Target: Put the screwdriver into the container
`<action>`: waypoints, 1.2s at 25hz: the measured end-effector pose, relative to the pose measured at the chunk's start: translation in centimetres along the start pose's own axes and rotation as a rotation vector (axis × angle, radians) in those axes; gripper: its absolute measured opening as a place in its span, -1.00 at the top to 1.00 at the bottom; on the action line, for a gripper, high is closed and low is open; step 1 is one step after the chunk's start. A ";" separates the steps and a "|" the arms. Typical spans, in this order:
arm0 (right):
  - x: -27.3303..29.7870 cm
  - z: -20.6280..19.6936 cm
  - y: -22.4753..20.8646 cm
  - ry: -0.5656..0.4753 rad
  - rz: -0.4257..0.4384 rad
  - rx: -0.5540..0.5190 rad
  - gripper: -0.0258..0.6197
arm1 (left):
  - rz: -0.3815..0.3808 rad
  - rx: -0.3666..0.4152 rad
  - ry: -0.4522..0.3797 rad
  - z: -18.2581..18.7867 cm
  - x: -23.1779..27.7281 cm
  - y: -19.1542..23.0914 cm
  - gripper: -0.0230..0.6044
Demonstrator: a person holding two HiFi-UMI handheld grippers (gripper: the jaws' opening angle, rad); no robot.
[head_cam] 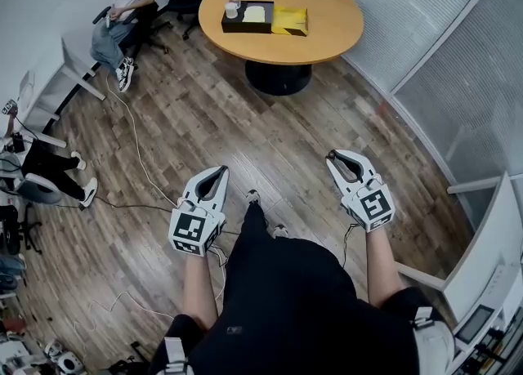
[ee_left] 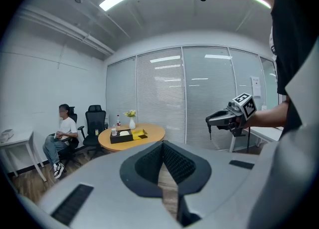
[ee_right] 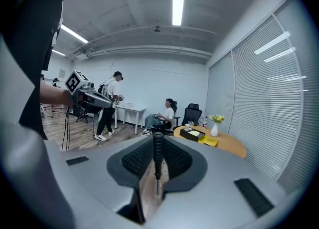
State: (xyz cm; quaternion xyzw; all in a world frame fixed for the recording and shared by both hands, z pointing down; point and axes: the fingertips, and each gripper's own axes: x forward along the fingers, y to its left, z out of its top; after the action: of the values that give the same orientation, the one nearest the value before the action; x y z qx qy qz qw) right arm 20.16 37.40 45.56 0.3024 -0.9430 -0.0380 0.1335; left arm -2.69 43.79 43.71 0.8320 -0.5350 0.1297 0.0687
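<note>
Screwdriver (ee_right: 157, 159) pinched in right gripper (head_cam: 337, 158); left gripper (ee_left: 162, 145) closed, empty. Risk: slim handle slips during carry to far container (head_cam: 237, 27) on table (head_cam: 335, 26).

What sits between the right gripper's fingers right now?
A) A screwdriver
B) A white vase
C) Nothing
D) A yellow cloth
A: in the right gripper view, a screwdriver stands upright, tip down, pinched between the fingers of the right gripper.
</note>
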 end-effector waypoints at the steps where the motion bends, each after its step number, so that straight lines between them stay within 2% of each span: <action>1: 0.3 0.0 -0.2 0.003 -0.005 0.000 0.74 | -0.004 0.001 0.000 0.1 0.3 0.3 0.91; 10: 3.5 0.0 -1.6 0.026 -0.013 -0.009 0.74 | -0.035 -0.008 0.003 0.5 2.9 3.5 0.91; 30: 15.1 2.5 -3.6 0.087 -0.073 -0.057 0.74 | -0.150 0.011 -0.025 2.6 9.8 14.6 0.91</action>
State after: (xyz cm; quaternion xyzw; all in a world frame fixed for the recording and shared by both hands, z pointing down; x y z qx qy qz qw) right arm 9.73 25.72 46.10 0.3342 -0.9232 -0.0567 0.1813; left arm -11.76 28.49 43.74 0.8717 -0.4711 0.1169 0.0668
